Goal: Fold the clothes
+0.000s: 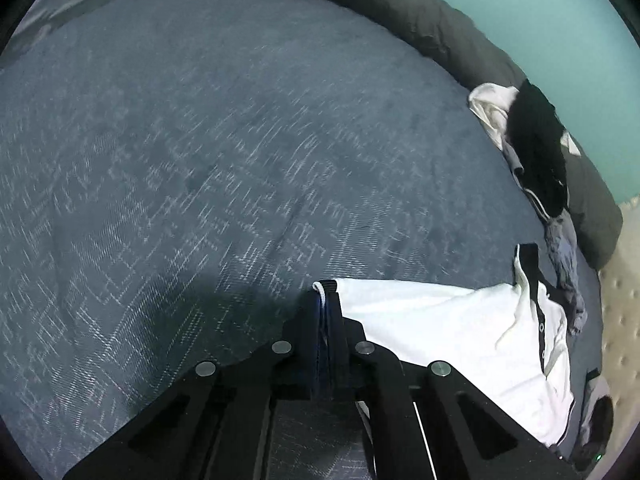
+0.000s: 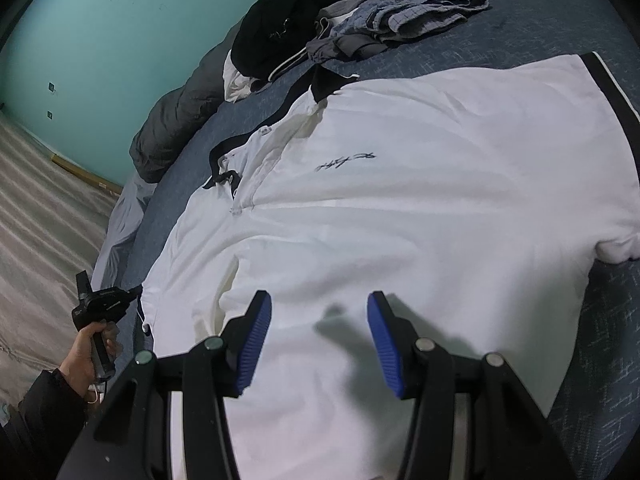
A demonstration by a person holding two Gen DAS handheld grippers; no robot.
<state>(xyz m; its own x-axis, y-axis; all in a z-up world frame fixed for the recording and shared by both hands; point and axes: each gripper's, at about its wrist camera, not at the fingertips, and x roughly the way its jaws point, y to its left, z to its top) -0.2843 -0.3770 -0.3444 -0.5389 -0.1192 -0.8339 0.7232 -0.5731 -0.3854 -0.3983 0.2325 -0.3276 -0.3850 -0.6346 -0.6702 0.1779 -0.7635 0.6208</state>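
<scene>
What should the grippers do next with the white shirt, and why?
Probably lift the pinched sleeve and carry it across the shirt's body. The left hand-held gripper is already shut on the dark-trimmed sleeve edge of the white shirt, which lies spread flat on the blue bedspread. The right hand-held gripper is open above the shirt, holding nothing, so it could press the cloth down.

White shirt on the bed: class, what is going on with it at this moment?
A person with a gripper in each hand is folding clothes on a blue bedspread. The left gripper has its jaws shut on a dark-trimmed edge of the white shirt, which lies spread out flat. The right gripper hovers over the shirt's middle with jaws open, holding nothing. A pile of unfolded clothes waits near the far edge.
</scene>
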